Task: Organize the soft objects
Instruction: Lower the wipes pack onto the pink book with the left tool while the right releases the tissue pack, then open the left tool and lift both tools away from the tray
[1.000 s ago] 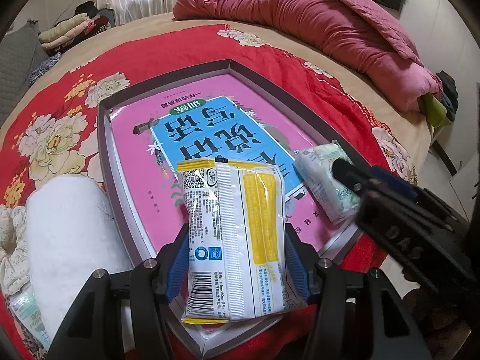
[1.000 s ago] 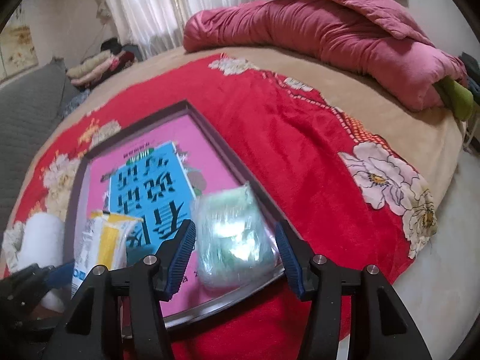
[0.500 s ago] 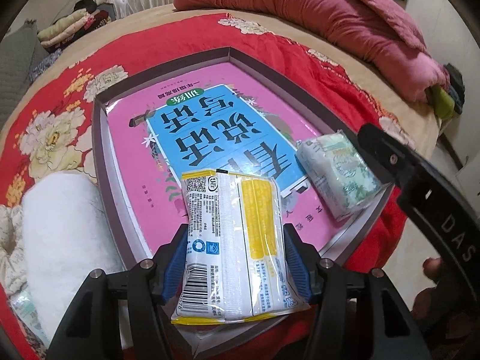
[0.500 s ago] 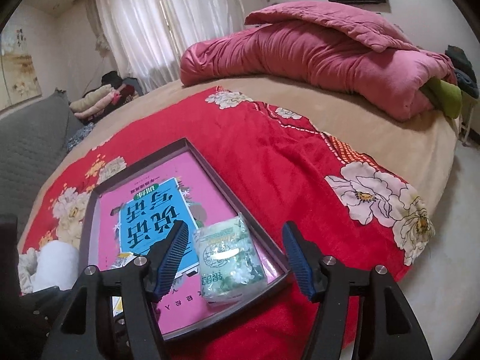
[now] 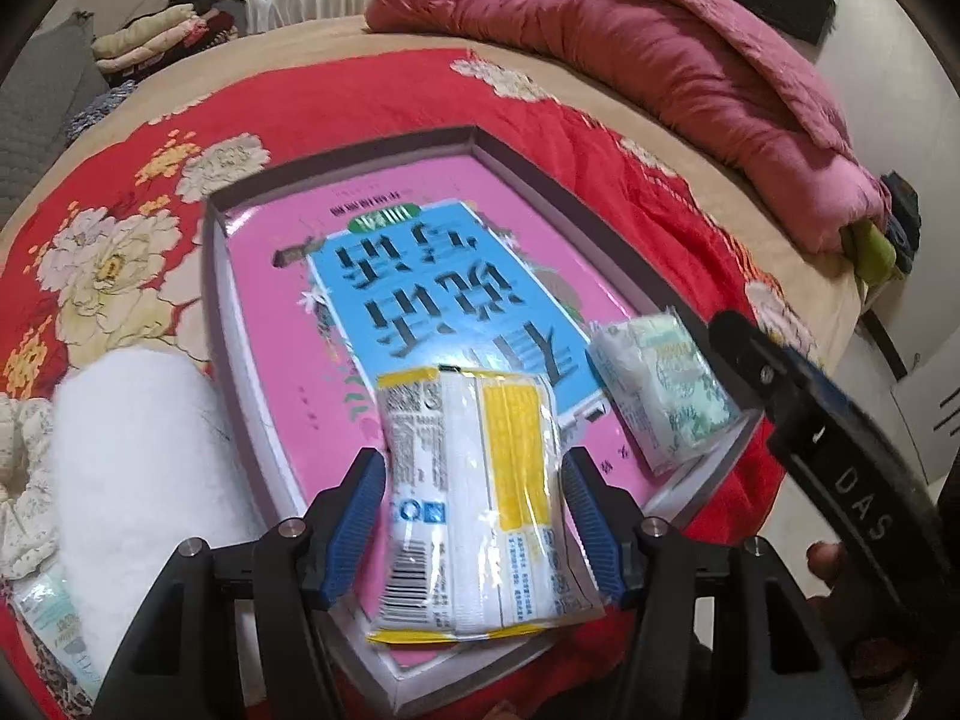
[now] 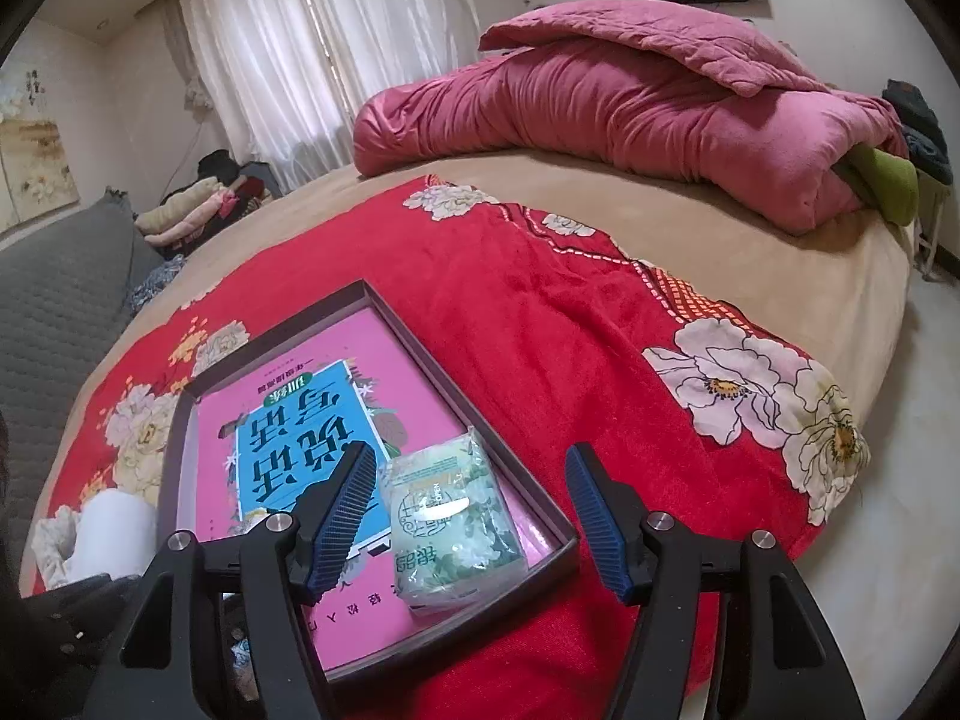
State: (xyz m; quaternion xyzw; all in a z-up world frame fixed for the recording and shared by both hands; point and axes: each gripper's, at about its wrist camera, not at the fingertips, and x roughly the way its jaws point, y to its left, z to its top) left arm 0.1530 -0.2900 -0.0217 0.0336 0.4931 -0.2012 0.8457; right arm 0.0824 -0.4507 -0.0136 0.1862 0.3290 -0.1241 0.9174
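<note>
A shallow dark tray (image 5: 207, 276) (image 6: 420, 348) lies on the red floral blanket with a pink and blue book (image 5: 420, 300) (image 6: 288, 438) in it. A yellow and white packet (image 5: 474, 480) rests on the book's near end and over the tray's near rim. It lies between the fingers of my left gripper (image 5: 471, 462), whose pads stand just off its sides, open. A green tissue packet (image 6: 450, 516) (image 5: 660, 384) lies in the tray's near right corner. My right gripper (image 6: 468, 456) hovers open over it, pads well apart from it.
A white soft roll (image 5: 132, 450) (image 6: 111, 522) lies left of the tray, with another tissue packet (image 5: 48, 618) and a floral cloth (image 5: 18, 480) beside it. A pink quilt (image 6: 600, 96) is heaped at the back. The bed's edge drops off at the right.
My right gripper has opened, let go of the green packet and drawn back from it. The yellow and white packet has tilted and settled in the left gripper's slightly wider jaws.
</note>
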